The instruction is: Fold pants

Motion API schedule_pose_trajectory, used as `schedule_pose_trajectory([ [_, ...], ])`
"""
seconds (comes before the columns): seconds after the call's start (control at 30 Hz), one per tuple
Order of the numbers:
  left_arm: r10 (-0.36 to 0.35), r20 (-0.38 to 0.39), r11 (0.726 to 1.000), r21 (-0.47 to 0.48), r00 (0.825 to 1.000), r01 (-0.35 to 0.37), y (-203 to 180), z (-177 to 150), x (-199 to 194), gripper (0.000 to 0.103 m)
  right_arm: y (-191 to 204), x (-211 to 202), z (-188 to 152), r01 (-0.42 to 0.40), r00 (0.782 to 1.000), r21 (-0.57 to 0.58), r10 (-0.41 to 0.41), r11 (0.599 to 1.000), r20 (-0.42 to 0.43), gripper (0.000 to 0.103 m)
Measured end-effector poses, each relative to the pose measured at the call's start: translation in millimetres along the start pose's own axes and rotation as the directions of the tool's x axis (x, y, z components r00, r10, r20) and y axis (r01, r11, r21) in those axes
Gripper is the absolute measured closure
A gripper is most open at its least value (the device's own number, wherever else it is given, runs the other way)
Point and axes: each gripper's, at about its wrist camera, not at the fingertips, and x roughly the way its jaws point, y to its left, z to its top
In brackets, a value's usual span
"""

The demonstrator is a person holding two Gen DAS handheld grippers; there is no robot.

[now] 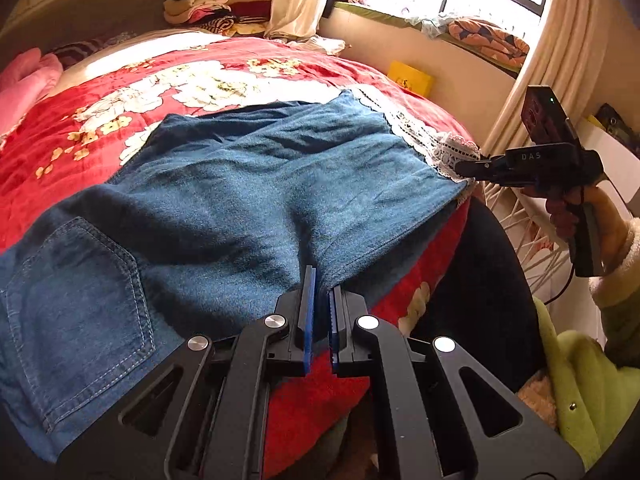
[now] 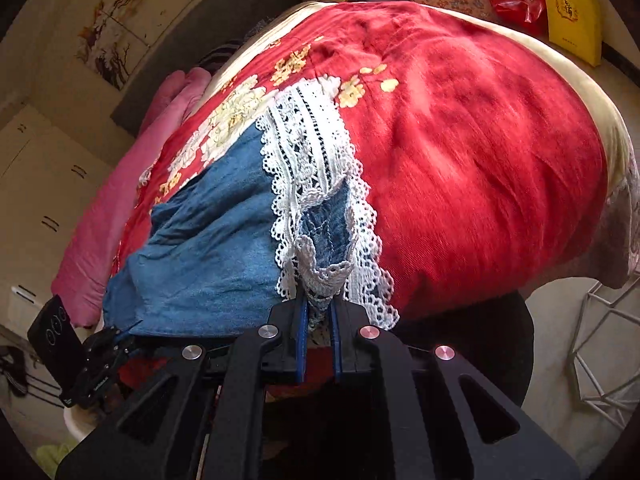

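1. Left gripper [image 1: 322, 284]: jaws pinched together on the near edge of the denim pants [image 1: 248, 184], thin fold of blue fabric caught between the blue pads.
2. Right gripper [image 2: 319, 304]: jaws nearly closed, clamped on the white lace hem [image 2: 308, 168] and the denim bunched under it at the leg end.
3. Pants lie spread flat across the red floral quilt [image 1: 80, 120] on the bed, near edge running along the bed's front side. Back pocket [image 1: 76, 304] faces up at lower left in the left wrist view.
4. Lace hem sits at the right end of the pants in the left wrist view, where the right gripper meets it; a hand in a fuzzy cream cuff [image 1: 612, 276] holds that gripper's handle.
5. Right wrist view: left gripper shows at lower left, at the denim's near corner.
6. Pink bedding [image 2: 120, 216] lies beside the quilt on the far side.
7. Further back: yellow box [image 1: 411, 79] against the wall, stack of folded clothes [image 1: 216, 8] behind the bed, window with cream curtain [image 1: 560, 40] at upper right.
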Motion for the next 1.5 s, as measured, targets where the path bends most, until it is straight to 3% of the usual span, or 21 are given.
schedule_pose_trajectory([
  [0.2,0.010,-0.037,1.000,0.003,0.999,-0.010,1.8,-4.0,12.2,0.102,-5.0,-17.4,0.1,-0.017,1.000,0.000,0.017,1.000,-0.015,0.087],
  [0.33,0.020,-0.046,1.000,0.002,0.999,-0.020,2.4,-6.1,15.2,0.102,3.1,-45.5,4.5,0.079,0.994,-0.049,-0.075,0.996,0.078,0.077],
  [0.47,0.028,-0.048,1.000,0.003,0.998,-0.028,1.6,-6.5,14.7,0.102,25.4,-52.1,10.6,0.052,0.990,-0.136,-0.033,0.989,0.137,0.077],
  [0.6,0.037,-0.053,0.999,0.005,0.998,-0.037,-0.5,-8.8,14.1,0.101,41.3,-20.1,7.4,0.042,0.998,-0.198,-0.030,0.979,0.062,0.077],
  [0.73,0.043,-0.061,0.999,0.003,0.997,-0.043,-0.9,-11.4,12.6,0.100,29.0,20.1,0.9,0.106,0.992,-0.192,-0.117,0.976,-0.042,0.078],
  [0.83,0.042,-0.062,0.999,-0.001,0.997,-0.042,-0.4,-11.6,12.8,0.100,16.6,27.6,-1.9,0.061,0.997,-0.120,-0.067,0.991,-0.049,0.078],
  [0.93,0.028,-0.058,1.000,-0.002,0.998,-0.028,-1.1,-10.2,10.6,0.098,18.8,21.0,-0.7,0.043,0.997,-0.137,-0.051,0.990,-0.053,0.078],
  [1.03,0.006,-0.046,1.000,-0.008,0.999,-0.007,-0.6,-7.4,3.2,0.082,23.2,-0.9,3.9,-0.020,1.000,-0.145,0.019,0.989,-0.007,0.071],
  [1.1,0.010,-0.013,1.000,-0.010,1.000,-0.010,0.3,-4.8,-8.3,0.051,26.1,-18.0,12.8,-0.033,0.998,-0.161,0.041,0.986,0.047,0.055],
  [1.27,0.011,0.086,0.998,-0.070,0.996,-0.005,20.1,14.5,-36.7,0.046,24.3,-32.6,51.9,-0.005,0.990,-0.183,0.030,0.983,0.135,0.045],
  [1.37,0.104,0.104,0.991,-0.089,0.989,-0.095,35.5,41.4,-32.9,0.036,27.5,-13.6,81.6,0.037,0.991,-0.210,-0.009,0.977,0.132,0.041],
  [1.5,0.154,0.103,0.979,-0.152,0.983,-0.137,67.0,77.0,-14.6,0.035,33.5,16.6,117.2,0.036,0.994,-0.230,-0.012,0.973,0.107,0.038],
])
